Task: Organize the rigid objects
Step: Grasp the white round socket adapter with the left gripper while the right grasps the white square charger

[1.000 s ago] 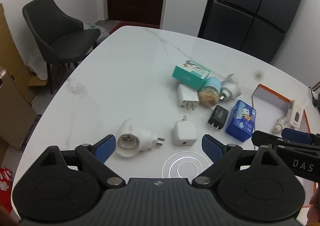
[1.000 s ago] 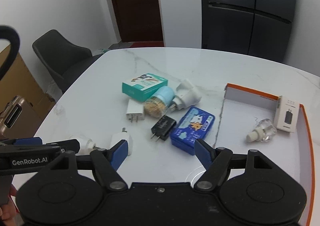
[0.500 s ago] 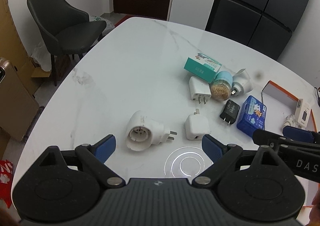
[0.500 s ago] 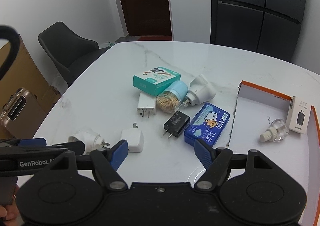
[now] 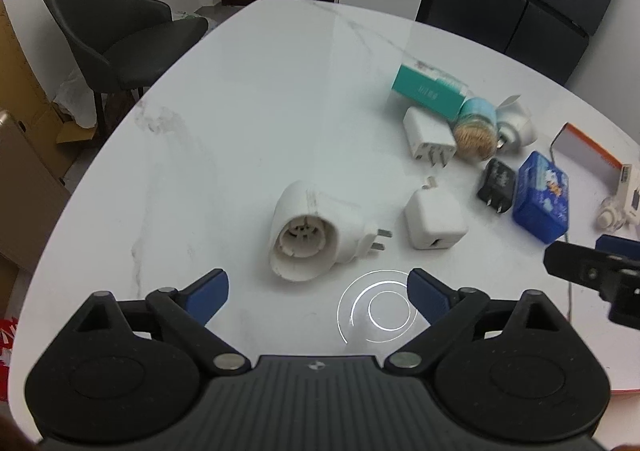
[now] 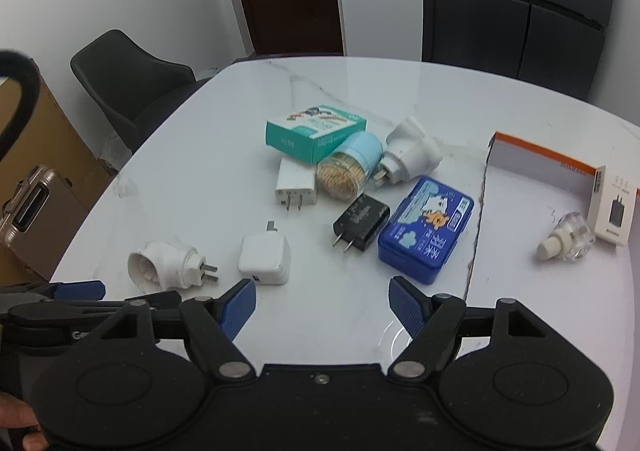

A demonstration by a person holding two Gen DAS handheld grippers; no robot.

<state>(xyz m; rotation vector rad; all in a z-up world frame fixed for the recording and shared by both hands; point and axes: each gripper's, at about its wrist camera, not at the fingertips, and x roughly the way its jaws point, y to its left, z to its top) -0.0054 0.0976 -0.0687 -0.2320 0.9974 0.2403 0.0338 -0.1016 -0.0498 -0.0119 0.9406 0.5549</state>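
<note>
Left wrist: left gripper [image 5: 318, 291] fingers spread before plug-in socket [image 5: 316, 231]

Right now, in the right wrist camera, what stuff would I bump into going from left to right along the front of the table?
White round plug adapter → white square charger → black charger → blue box → clear little bottle.

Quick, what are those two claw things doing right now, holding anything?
Left gripper: open, holding nothing, just short of the white plug-in adapter.
Right gripper: open, holding nothing.
</note>
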